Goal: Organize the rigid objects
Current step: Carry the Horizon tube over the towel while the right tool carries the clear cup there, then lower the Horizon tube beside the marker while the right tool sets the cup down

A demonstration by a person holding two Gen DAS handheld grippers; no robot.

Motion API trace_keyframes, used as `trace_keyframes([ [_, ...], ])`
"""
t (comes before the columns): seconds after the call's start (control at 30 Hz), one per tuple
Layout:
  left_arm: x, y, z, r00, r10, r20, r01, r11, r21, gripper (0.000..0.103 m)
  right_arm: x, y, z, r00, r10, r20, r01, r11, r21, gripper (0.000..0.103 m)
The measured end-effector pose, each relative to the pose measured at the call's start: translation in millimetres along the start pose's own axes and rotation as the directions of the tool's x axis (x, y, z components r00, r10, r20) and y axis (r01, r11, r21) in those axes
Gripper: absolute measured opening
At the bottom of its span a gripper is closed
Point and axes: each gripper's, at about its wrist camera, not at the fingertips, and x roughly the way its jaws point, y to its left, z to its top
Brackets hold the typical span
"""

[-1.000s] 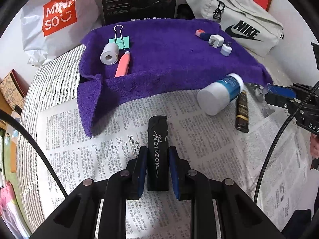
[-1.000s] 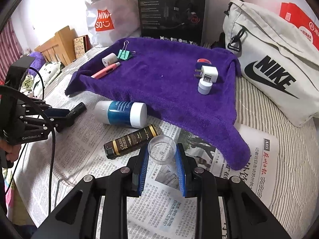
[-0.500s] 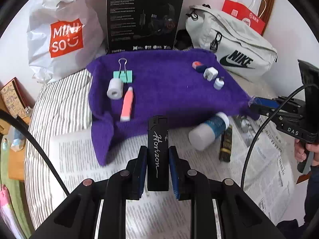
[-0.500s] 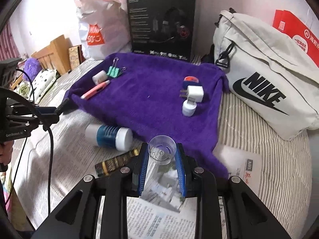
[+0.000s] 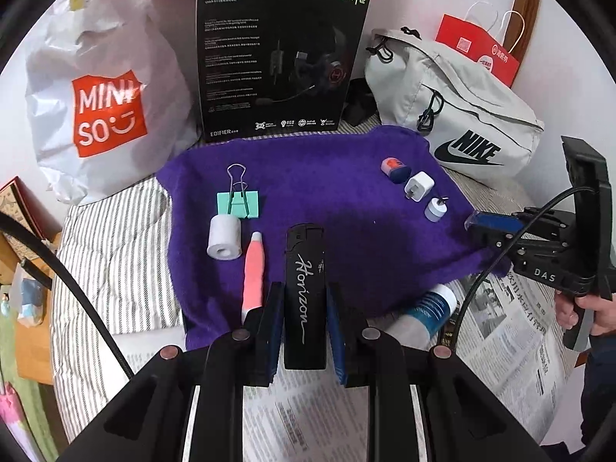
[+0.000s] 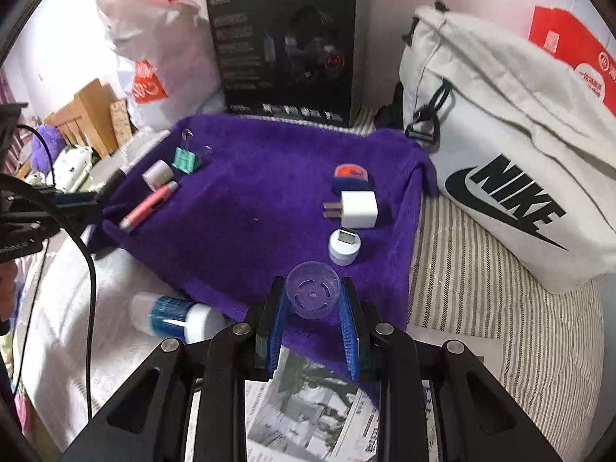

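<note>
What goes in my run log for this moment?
left gripper: holds lighter | right gripper: holds clear cup | both over purple towel

At my twelve o'clock stands a black headset box [image 5: 283, 57], a Miniso bag [image 5: 104, 92] at ten, a Nike bag [image 5: 454, 115] at two.

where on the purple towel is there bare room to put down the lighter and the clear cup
The widest bare patch is the middle of the purple towel, between the pink pen and the white charger. The towel's back strip by the black headset box is bare too. It is crowded at the left cluster round the binder clip and the right row.
</note>
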Motion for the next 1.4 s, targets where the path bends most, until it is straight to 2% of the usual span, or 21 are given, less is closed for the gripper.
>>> trace_keyframes([
  [0.37, 23, 10, 11, 0.999, -0.016, -0.032, 0.016, 1.0, -0.012, 0.021, 43, -2, 5, 0.996, -0.006, -0.09, 0.005, 1.0, -0.008, 0.027],
  [0.63, 35, 14, 14, 0.999, -0.019, -0.049, 0.019, 1.0, -0.007, 0.021, 54, -2, 7, 0.996, 0.0, -0.087, -0.001, 1.0, -0.015, 0.027],
  [0.93, 48, 16, 18, 0.997, -0.02, -0.069, 0.019, 1.0, -0.018, 0.021, 51, -3, 7, 0.995, 0.013, -0.101, -0.016, 0.999, -0.028, 0.033],
  [0.97, 49, 16, 18, 0.997, -0.022, -0.071, 0.021, 1.0, -0.018, 0.021, 49, -2, 7, 0.995, 0.002, -0.101, -0.005, 1.0, -0.031, 0.034],
  [1.03, 51, 17, 20, 0.997, -0.02, -0.072, 0.018, 1.0, -0.024, 0.021, 43, -2, 7, 0.996, -0.012, -0.087, 0.009, 0.999, -0.04, 0.045],
  [1.4, 85, 9, 28, 0.991, -0.017, -0.13, 0.011, 0.999, -0.046, 0.021, 12, -11, -7, 0.999, 0.0, -0.042, 0.001, 1.0, 0.012, 0.046],
])
